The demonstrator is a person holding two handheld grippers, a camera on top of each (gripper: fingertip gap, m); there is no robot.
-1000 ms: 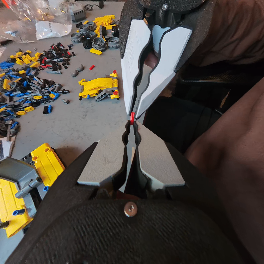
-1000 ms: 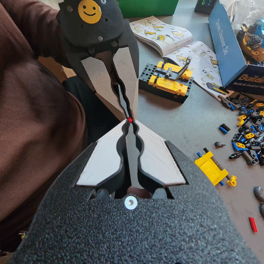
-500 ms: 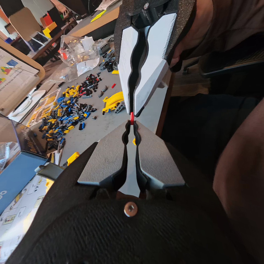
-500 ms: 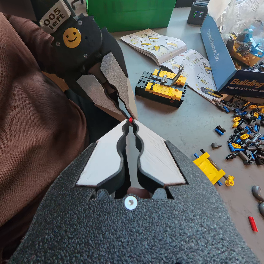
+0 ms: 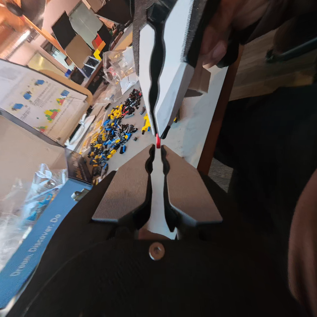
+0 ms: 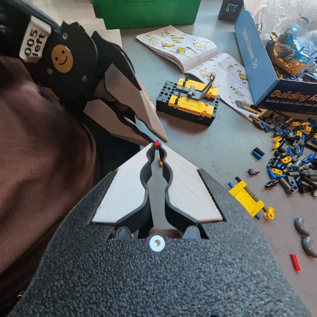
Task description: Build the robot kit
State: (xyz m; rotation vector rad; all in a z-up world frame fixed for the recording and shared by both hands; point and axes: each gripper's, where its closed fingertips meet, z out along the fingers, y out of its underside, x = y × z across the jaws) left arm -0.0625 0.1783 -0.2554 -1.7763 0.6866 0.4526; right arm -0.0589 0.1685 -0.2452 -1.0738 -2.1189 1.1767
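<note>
A small red pin (image 5: 158,141) hangs in the air between both grippers, tip to tip, over the near table edge. My left gripper (image 5: 157,147) has grey fingers and is shut on the pin's lower end. My right gripper (image 6: 156,145) has white fingers and is shut on the pin (image 6: 156,143) from the other side. In the left wrist view it (image 5: 158,135) comes down from above. In the right wrist view the left gripper (image 6: 158,141) slants in from the upper left. Only a short stretch of the pin shows.
On the grey table lie a pile of small parts (image 6: 295,161), a black and yellow assembly (image 6: 188,101), an open booklet (image 6: 180,46), a blue box (image 6: 253,56), a yellow sub-assembly (image 6: 245,199) and a loose red pin (image 6: 295,264). A brown sleeve (image 6: 42,154) fills the left. The grippers are tip to tip, or close to it.
Both grippers stay joined on the red pin. The left gripper has rolled and tilted up, so its view now shows the room beyond the table. The right gripper's view shifted only slightly.
</note>
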